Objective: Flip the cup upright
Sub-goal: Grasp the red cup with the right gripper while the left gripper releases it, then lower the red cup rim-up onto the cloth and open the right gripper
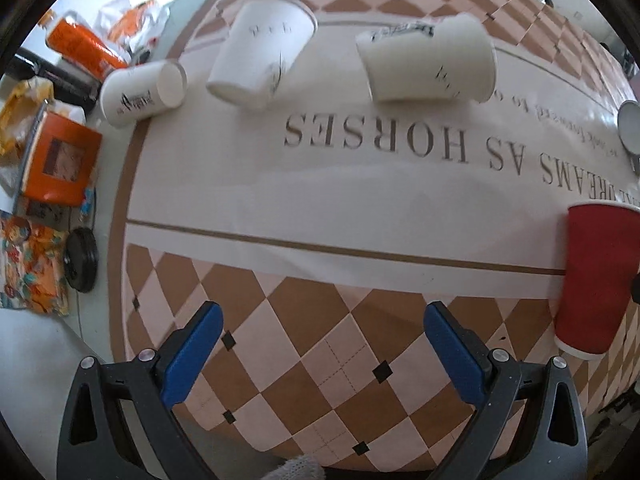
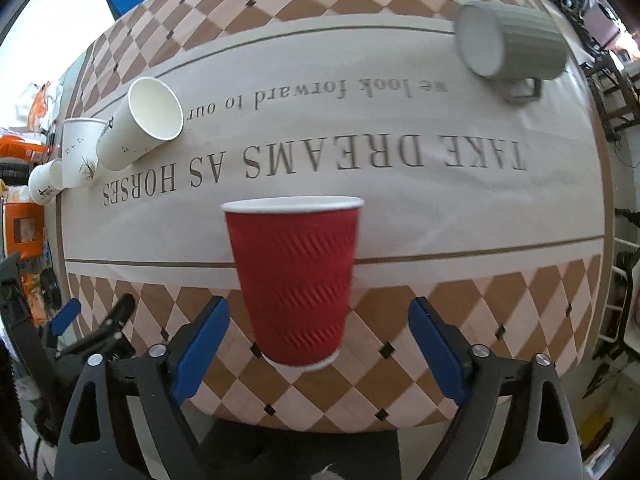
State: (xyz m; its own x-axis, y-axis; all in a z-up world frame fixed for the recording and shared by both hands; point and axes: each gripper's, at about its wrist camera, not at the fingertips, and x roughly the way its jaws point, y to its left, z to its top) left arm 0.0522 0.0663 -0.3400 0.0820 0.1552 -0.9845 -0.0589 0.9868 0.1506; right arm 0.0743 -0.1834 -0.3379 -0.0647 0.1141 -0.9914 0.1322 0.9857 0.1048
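Checkered tan-and-cream tablecloth (image 2: pixel 304 396) with a pale printed centre band covers the table in both wrist views. Nearest in the right wrist view, the right gripper (image 2: pixel 319 344) has its blue-padded fingers spread wide, gripping nothing. The red cup (image 2: pixel 294 280) stands between them and slightly ahead, upright, mouth up, white rim on top, touching neither pad as far as can be seen. The left gripper (image 1: pixel 323 354) is also spread apart and empty, over bare cloth, with the red cup off to its right edge.

Handling judgement: ribbed paper wall, so very light, easily crushed, tips with a nudge; ribbing gives decent friction. Best hold is mid-body across the wall with gentle squeeze, not the rim.

Farther out, the white cup lying on its side (image 2: pixel 140 124) shows its open mouth, and looks like the next one needing a flip. Beyond it, two more white cups (image 2: pixel 80 152) stand near the left edge. Far right, a grey mug (image 2: pixel 516 40) lies on its side, handle down.
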